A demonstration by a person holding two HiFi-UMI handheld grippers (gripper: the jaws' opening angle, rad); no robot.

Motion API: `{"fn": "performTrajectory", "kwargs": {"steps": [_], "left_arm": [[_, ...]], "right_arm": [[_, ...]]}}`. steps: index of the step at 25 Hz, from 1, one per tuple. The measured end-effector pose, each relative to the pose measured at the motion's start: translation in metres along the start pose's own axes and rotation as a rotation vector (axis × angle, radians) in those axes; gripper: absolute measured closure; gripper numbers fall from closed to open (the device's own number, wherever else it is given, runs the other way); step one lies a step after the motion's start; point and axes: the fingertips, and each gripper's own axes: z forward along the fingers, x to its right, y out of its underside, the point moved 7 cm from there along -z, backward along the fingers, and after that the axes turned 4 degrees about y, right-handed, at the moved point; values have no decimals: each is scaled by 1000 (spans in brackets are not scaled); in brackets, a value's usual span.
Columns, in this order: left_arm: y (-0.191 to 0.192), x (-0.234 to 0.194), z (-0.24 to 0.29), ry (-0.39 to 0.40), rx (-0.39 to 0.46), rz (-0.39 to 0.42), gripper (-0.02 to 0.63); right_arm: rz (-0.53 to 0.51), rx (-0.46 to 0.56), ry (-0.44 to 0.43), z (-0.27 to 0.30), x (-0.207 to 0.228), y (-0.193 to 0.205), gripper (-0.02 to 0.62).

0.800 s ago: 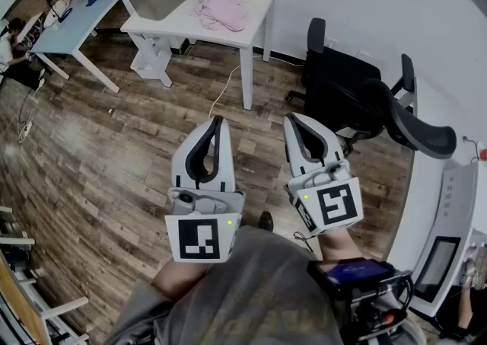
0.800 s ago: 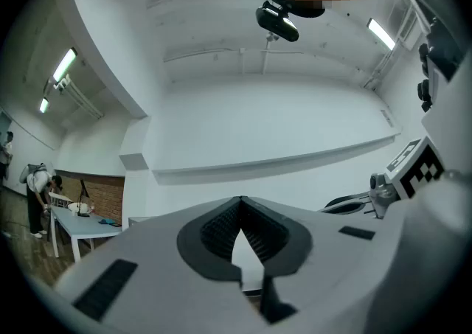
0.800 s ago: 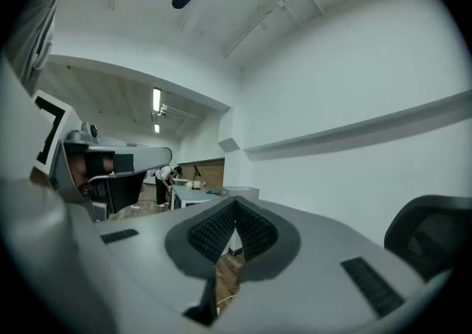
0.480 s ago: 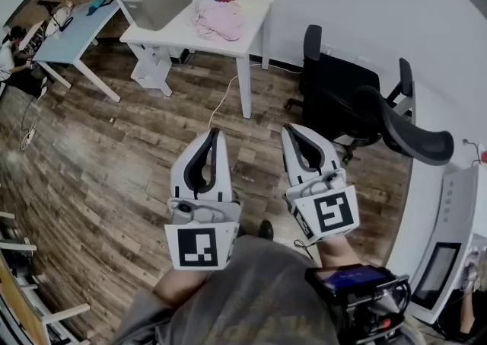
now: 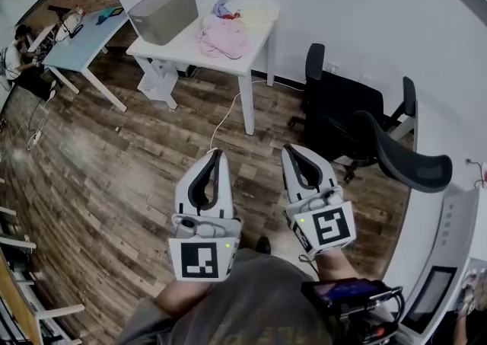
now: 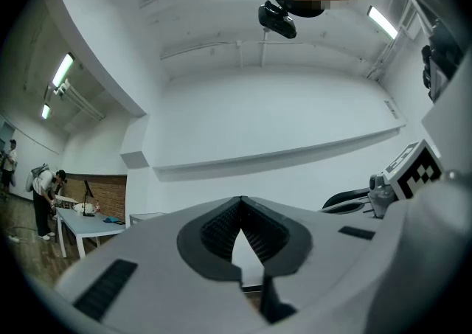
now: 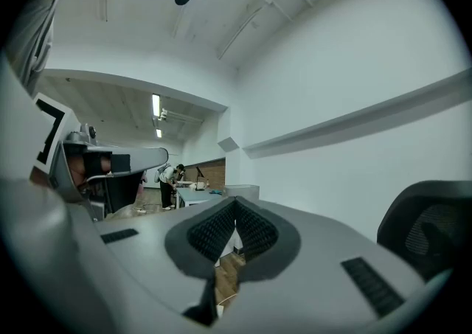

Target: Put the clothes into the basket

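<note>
Nearest me, my left gripper (image 5: 218, 154) and right gripper (image 5: 288, 150) hang side by side over the wood floor (image 5: 114, 168), well short of the bench (image 5: 173, 48). Each has its jaws pressed together with nothing between them, just as they were a moment ago. Both have slid a little lower in the head view since then, and the bench has dropped lower in the view with them.

A pale cable (image 5: 224, 103) runs across the floor from under the bench towards me. A black chair (image 5: 346, 111) stands right of the bench, against the wall.

On the bench, the clothes (image 5: 222, 36) lie in a pink heap on its right half, lying as before. The grey basket (image 5: 161, 12) stands at the bench's left end, apart from the heap.

Beyond the bench's left end is a blue table (image 5: 85, 30), with a person (image 5: 15, 54) at its far side.
</note>
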Motion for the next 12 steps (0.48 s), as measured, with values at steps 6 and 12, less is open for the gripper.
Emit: {"fn": "performTrajectory", "kwargs": {"steps": [6,12], "left_arm": [[7,-1,17,-3,-12,6,598],[27,-19,43,-13,-34,-10,598]], "right_arm": [[2,-22,-4,16,14,6,588],[1,-57,-14,53,27,22,588]]}}
